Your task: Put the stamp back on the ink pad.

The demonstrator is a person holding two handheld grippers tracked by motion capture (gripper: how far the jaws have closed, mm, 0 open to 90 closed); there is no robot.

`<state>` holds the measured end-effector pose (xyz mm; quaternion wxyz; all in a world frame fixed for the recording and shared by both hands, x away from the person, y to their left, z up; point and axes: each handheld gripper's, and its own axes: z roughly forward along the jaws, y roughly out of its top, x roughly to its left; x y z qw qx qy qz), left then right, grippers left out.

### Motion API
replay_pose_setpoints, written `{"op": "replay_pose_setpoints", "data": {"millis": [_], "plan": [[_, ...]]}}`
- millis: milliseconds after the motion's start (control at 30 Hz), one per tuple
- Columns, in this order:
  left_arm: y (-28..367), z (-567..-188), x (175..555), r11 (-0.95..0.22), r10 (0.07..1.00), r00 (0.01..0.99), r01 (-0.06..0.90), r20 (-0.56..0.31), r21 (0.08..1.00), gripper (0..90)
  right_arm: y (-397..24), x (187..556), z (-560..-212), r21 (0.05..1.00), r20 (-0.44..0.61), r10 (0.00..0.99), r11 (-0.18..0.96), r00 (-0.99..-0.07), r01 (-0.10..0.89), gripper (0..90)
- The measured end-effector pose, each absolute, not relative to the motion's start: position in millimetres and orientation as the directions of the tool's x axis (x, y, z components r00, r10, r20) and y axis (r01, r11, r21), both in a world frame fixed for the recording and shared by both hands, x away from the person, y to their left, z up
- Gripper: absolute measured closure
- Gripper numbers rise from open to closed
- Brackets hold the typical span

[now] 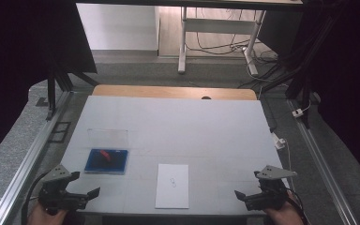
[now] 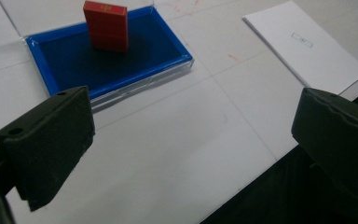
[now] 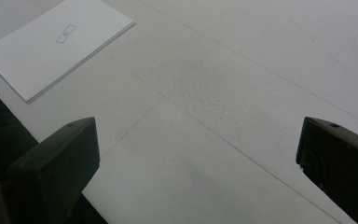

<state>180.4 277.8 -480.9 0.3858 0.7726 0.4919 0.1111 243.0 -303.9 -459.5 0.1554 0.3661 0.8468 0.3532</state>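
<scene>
A blue tray (image 1: 93,166) (image 2: 56,77) lies at the table's front left with a small red block (image 1: 105,155) (image 2: 106,25) standing in it. A white sheet of paper (image 1: 172,185) (image 2: 307,46) (image 3: 51,49) with a small printed mark lies at the front centre. My left gripper (image 1: 86,194) (image 2: 191,140) is open near the front left corner, a short way in front of the tray, with nothing between its jaws. My right gripper (image 1: 243,197) (image 3: 200,158) is open at the front right over bare table, right of the paper.
A clear plastic lid (image 1: 108,137) lies just behind the blue tray. The white table top (image 1: 183,126) stretches back to a wooden edge (image 1: 173,92). Metal rails (image 1: 28,159) run along both sides, and cables and a desk frame (image 1: 215,33) are on the floor beyond.
</scene>
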Motion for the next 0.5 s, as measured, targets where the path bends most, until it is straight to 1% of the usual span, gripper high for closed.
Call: {"op": "replay_pose_setpoints", "data": {"millis": [500], "plan": [[279.9,-483.5,175.8,-0.231,0.867,0.460,0.712,-0.191,0.663,0.0,-302.8,242.9,-459.8,0.710,-0.007,0.731,0.484,-0.683,0.511,0.0]]}}
